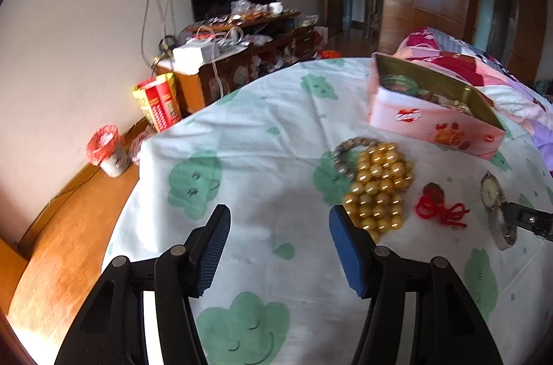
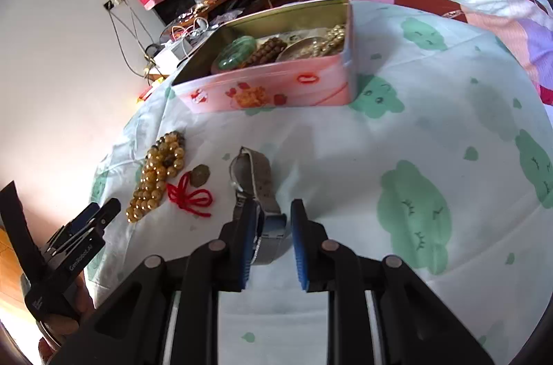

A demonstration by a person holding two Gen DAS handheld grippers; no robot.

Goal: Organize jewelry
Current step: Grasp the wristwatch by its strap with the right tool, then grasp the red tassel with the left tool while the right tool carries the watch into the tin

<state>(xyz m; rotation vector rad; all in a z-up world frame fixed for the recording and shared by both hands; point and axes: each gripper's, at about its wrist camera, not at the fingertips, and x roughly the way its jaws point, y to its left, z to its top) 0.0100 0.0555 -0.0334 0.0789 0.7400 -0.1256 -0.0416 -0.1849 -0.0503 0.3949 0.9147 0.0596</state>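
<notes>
Low in the right wrist frame, the right gripper (image 2: pixel 273 235) has its jaws around the watch (image 2: pixel 254 185) strap on the bed (image 2: pixel 432 109), while the left gripper (image 1: pixel 280 247) hovers released beside the yellow beads (image 1: pixel 378 189).

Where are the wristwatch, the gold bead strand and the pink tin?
wristwatch (image 1: pixel 490 190): left wrist view, on its pale dial.
gold bead strand (image 1: pixel 378 189): left wrist view, middle of the heaped beads.
pink tin (image 2: pixel 276 90): right wrist view, on its printed front wall.
</notes>
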